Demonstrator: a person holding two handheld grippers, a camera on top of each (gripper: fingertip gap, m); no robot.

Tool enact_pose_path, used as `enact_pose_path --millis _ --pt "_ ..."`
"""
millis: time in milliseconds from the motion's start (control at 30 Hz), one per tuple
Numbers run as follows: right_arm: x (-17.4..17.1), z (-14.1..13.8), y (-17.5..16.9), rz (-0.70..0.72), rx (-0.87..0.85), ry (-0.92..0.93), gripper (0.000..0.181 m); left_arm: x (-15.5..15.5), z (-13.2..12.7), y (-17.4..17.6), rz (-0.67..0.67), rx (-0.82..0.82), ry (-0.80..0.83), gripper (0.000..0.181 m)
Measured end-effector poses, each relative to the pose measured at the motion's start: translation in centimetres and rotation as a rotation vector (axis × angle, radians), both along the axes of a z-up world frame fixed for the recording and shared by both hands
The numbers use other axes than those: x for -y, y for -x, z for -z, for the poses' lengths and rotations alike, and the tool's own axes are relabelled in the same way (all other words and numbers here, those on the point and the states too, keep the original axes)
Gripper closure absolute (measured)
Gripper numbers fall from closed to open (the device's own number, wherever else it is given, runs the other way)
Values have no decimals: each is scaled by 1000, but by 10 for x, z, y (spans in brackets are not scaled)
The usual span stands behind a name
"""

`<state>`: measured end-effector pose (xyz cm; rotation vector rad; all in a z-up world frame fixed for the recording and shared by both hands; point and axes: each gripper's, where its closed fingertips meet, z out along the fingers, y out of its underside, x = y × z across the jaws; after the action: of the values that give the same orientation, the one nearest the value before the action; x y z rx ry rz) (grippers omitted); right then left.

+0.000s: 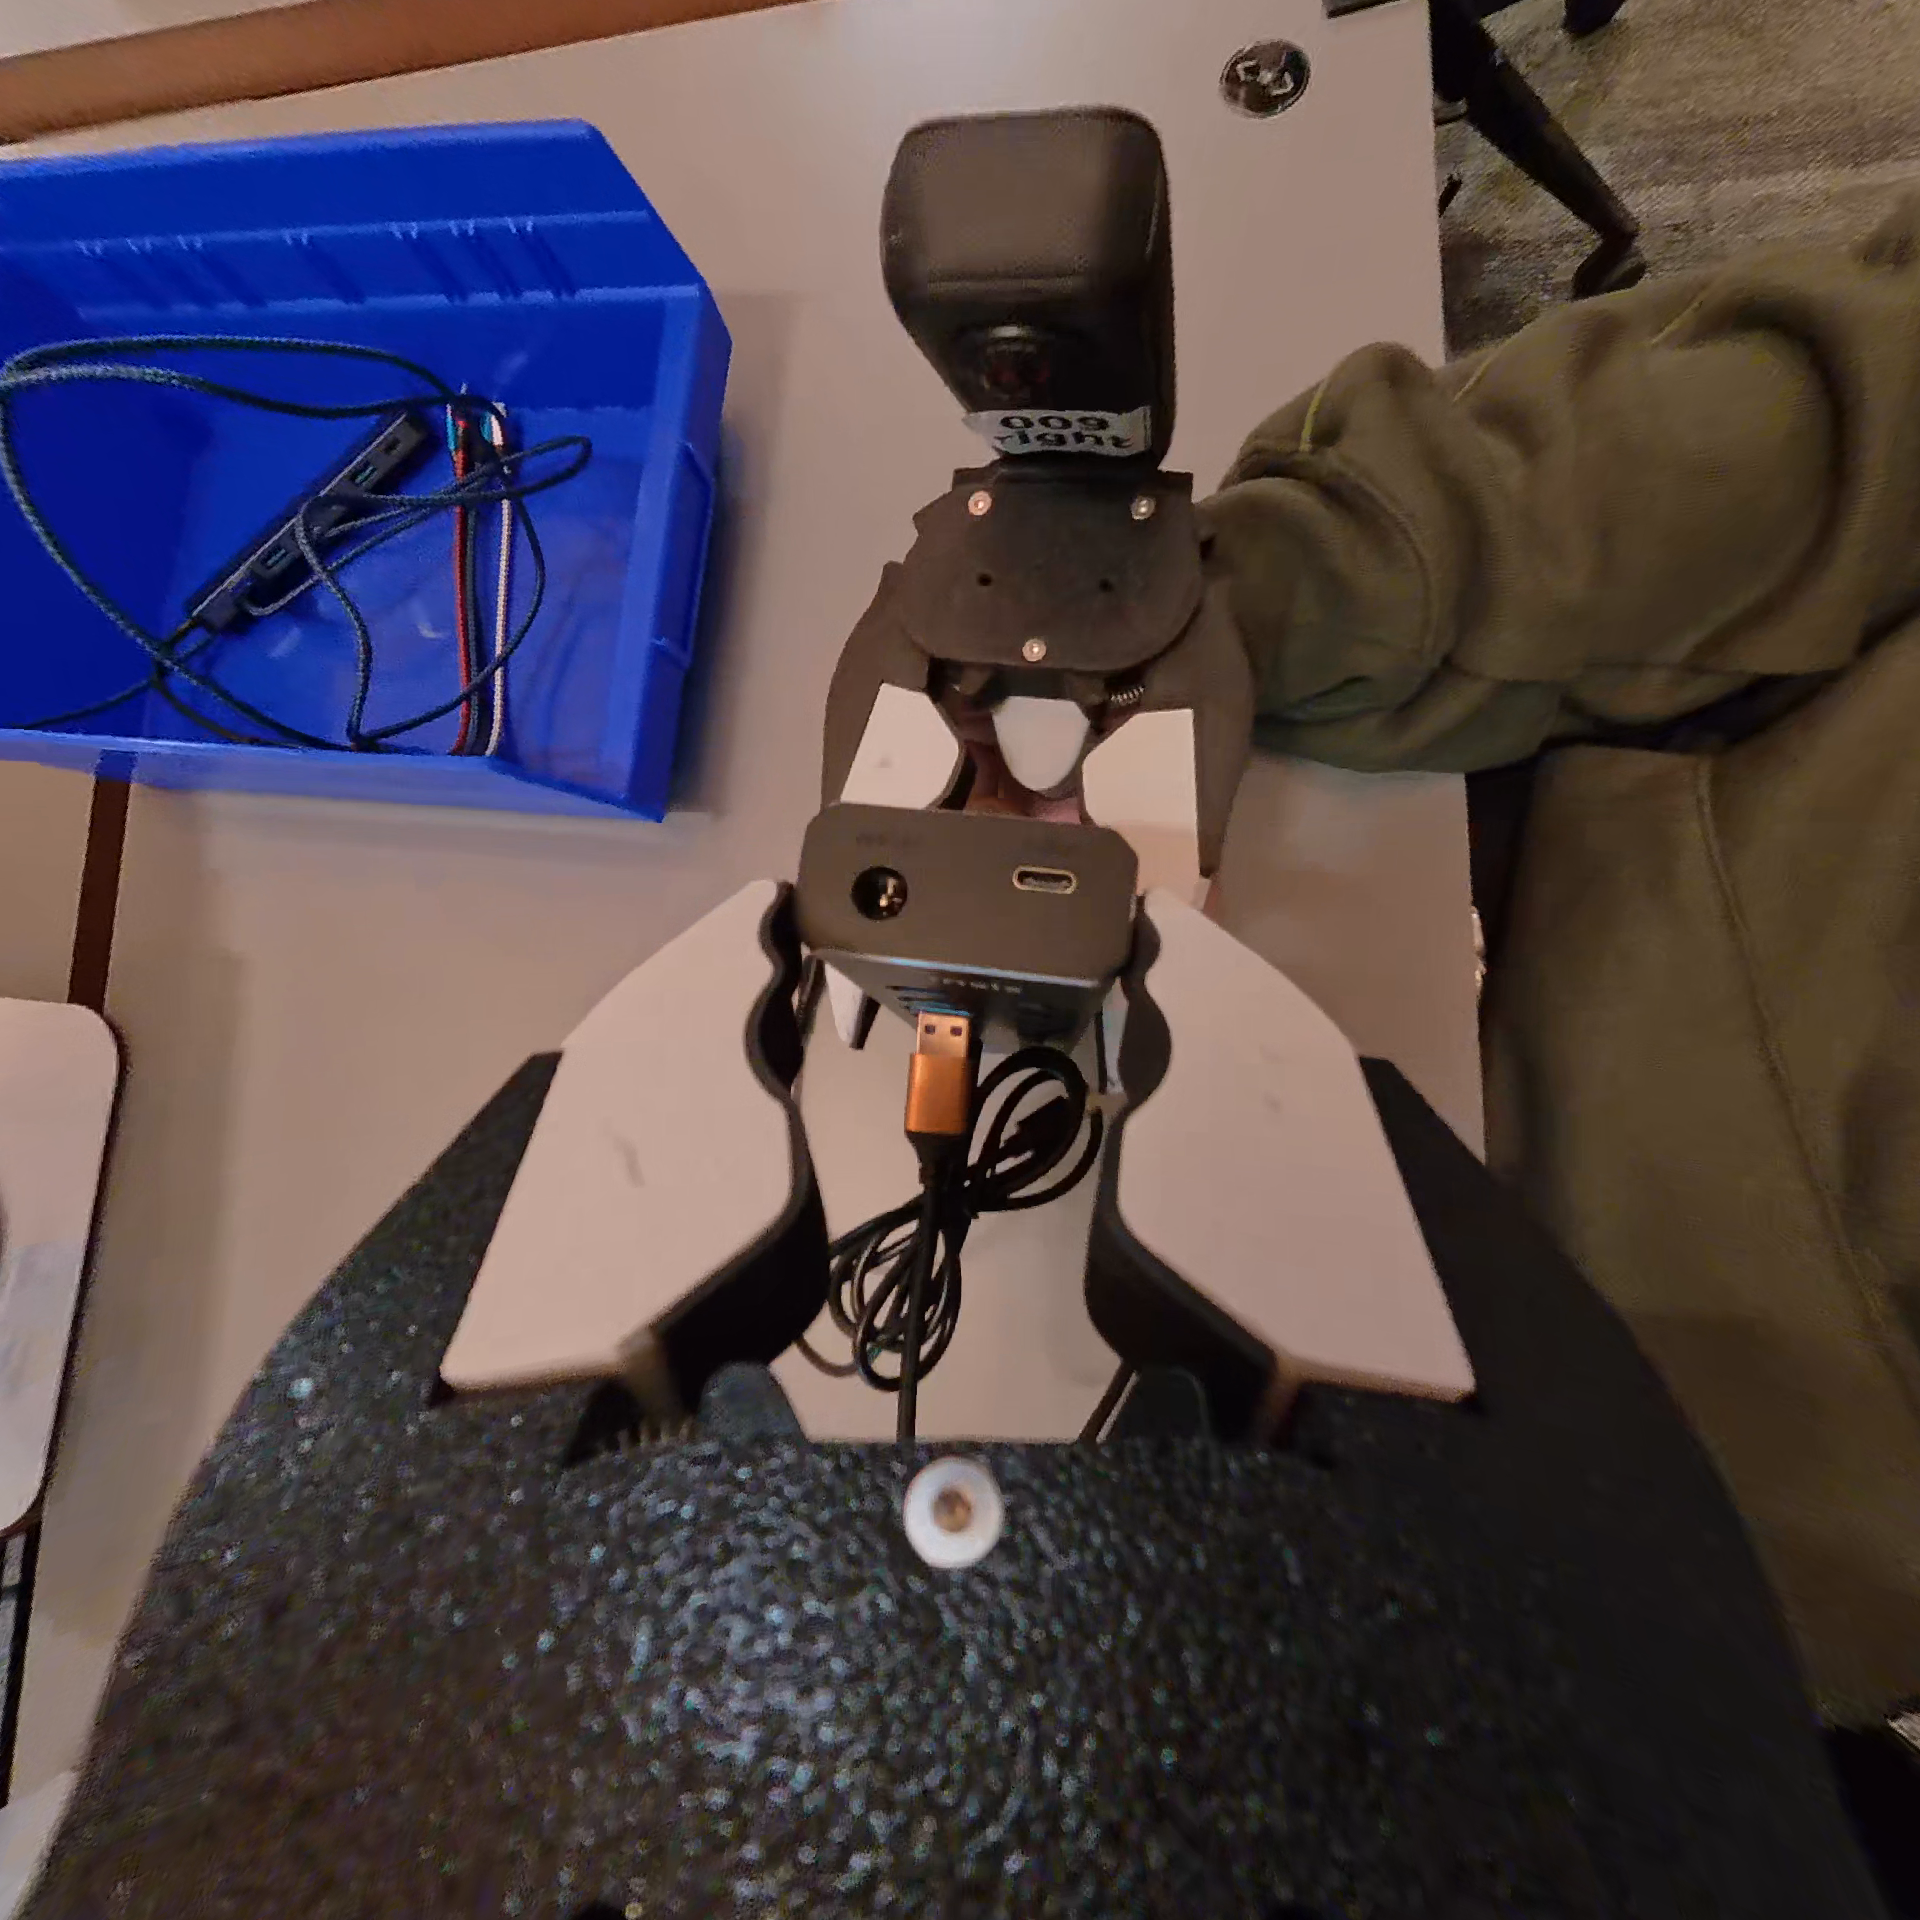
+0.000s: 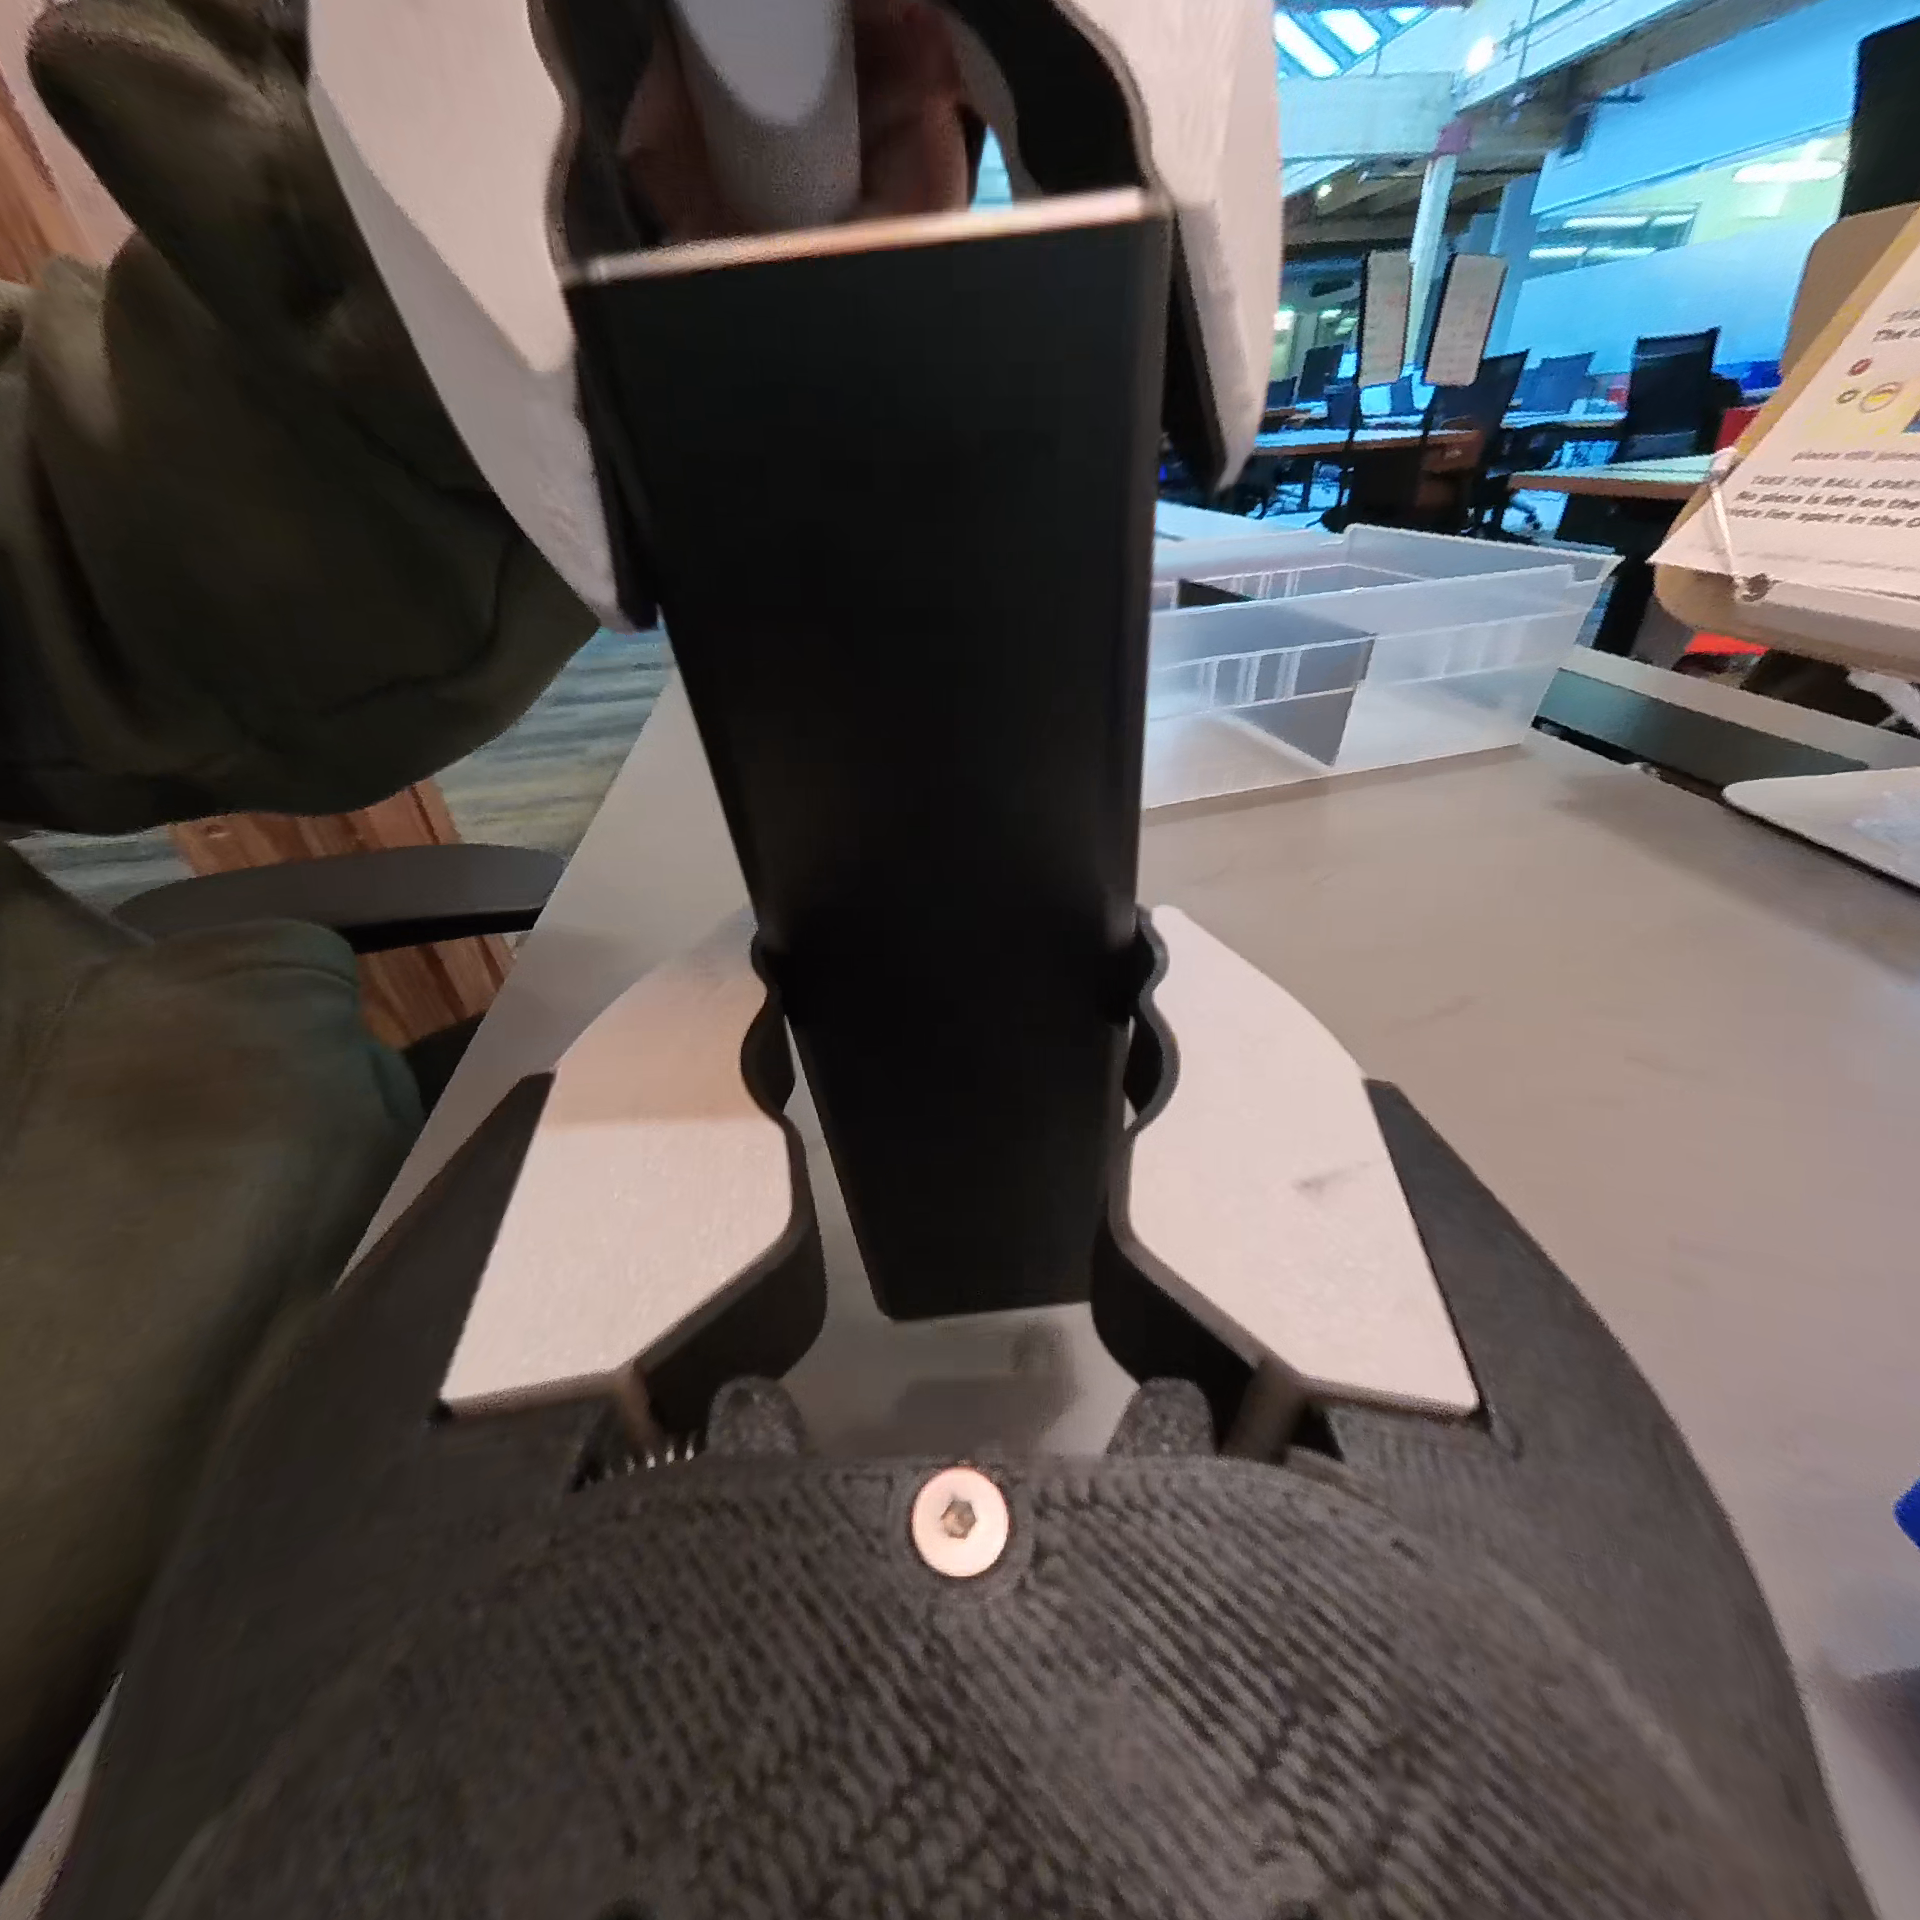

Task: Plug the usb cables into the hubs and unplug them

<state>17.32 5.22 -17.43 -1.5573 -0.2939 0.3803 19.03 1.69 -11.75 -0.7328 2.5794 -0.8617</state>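
A long dark hub (image 1: 961, 894) is held above the grey table (image 1: 364, 987) by both grippers. My left gripper (image 1: 956, 925) is shut on its near end, whose face has a round socket and a small oval port. My right gripper (image 1: 982, 1023) faces me and is shut on the hub farther along. In the right wrist view the hub (image 2: 883, 675) runs away between my right gripper's (image 2: 956, 987) fingers up to the left gripper (image 2: 909, 520). A USB cable with an orange plug (image 1: 940, 1086) lies under the hub, unplugged, with its black cord coiled behind.
A blue bin (image 1: 675, 520) at the left holds another slim hub (image 1: 301, 530) and several cables. A clear divided bin (image 2: 1455, 644) and a cardboard stand with a paper sheet (image 2: 1818, 416) stand farther along the table. An olive sleeve (image 1: 1558, 520) is at the table's right edge. There is about 7 centimetres between the tips of the two grippers.
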Motion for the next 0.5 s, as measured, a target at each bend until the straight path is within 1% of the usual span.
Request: enact_pose_path --millis 100,333,433,500 --pt "-3 -3 -1 31 9 -29 120 -1 6 -2 -5 -9 -12 123" --pt "-4 1 3 6 28 0 121 -2 8 -1 13 -11 40 121" --pt "-1 -1 3 -11 15 -22 121 -3 3 0 12 32 90 120" --pt "1 -3 4 -25 7 -35 121 -12 -5 3 -15 72 108 118"
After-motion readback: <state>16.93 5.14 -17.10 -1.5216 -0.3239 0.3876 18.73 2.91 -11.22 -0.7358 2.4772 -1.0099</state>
